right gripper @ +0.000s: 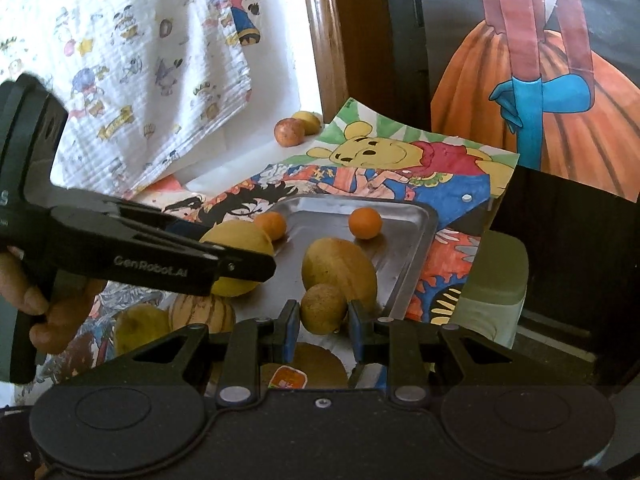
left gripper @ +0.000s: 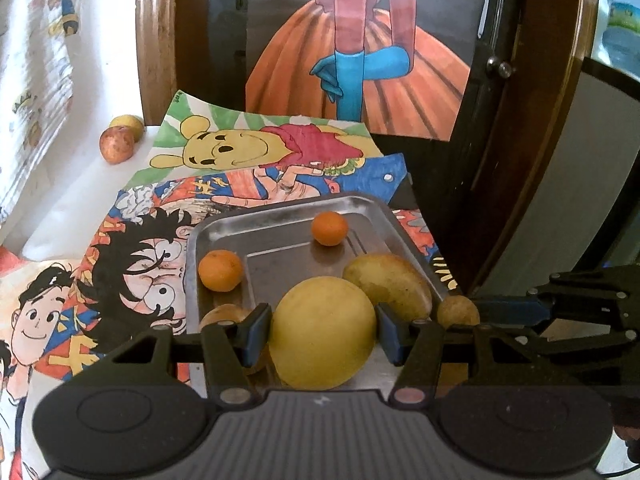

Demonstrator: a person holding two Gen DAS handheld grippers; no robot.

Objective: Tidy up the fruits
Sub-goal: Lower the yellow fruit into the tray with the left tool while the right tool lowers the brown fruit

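On left tongs: "GenRobot.AI"; fruit sticker possibly unreadable.

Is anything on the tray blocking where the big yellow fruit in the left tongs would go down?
Partly. The big yellow fruit hangs over the tray's near end; an oval yellow fruit sits beside it, two oranges farther back. The middle looks bare.

A: Left gripper?
B: Level, jaws clamped on both sides of the big yellow fruit. A hand grips its handle.
A: Right gripper?
B: Also level, just beside the left one, jaws pinching the small brownish fruit.
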